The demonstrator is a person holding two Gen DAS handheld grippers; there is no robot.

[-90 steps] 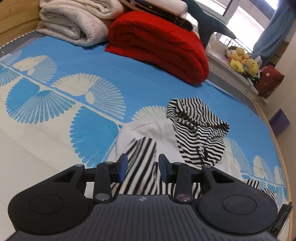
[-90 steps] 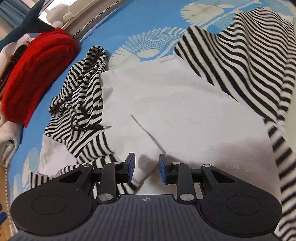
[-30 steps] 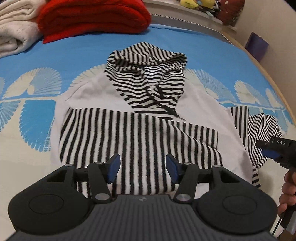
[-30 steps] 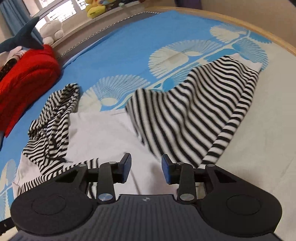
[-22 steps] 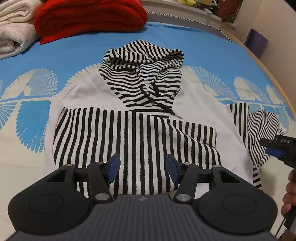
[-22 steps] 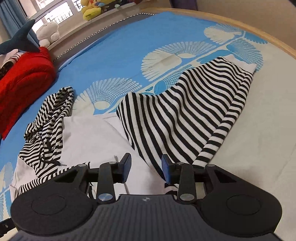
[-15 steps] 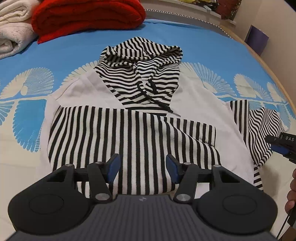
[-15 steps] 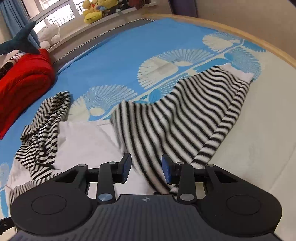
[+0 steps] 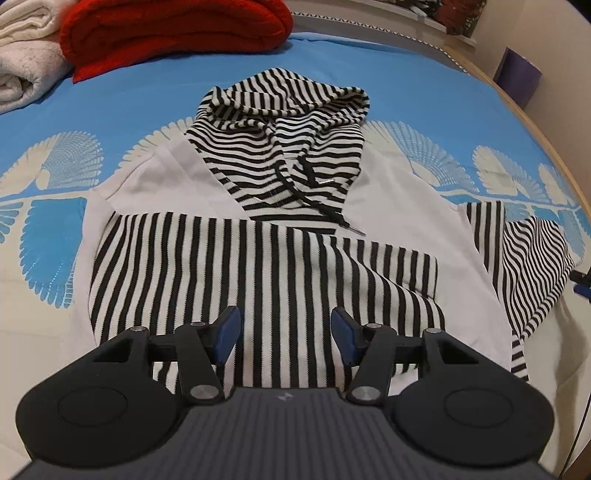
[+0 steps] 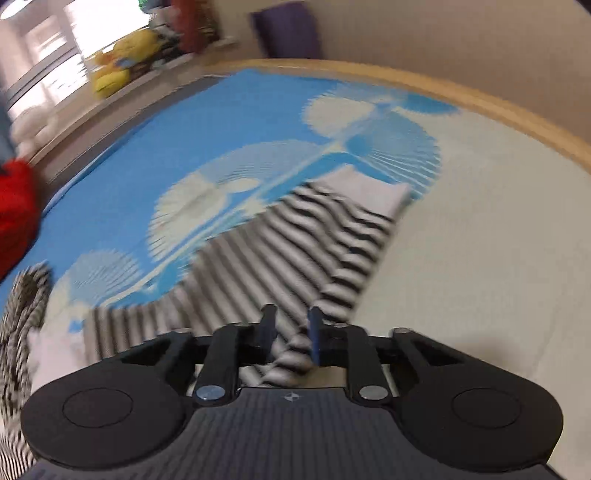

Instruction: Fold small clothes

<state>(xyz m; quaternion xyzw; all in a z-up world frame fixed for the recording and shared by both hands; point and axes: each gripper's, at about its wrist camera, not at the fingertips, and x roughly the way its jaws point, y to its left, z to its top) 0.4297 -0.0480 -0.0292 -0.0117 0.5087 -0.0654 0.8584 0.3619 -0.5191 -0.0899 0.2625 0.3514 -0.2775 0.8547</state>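
A folded red blanket [image 9: 177, 33] lies at eleven o'clock on the blue patterned bedsheet [image 9: 424, 92], a white blanket [image 9: 26, 66] touching its left side.

A bed [image 9: 129, 99] with a blue-and-cream fan-patterned cover carried a striped black-and-white hoodie [image 9: 258, 258], a folded red blanket [image 9: 173, 33] and a cream blanket [image 9: 26, 62].

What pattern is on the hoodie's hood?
Black and white stripes on the hood; clearest in the left wrist view.
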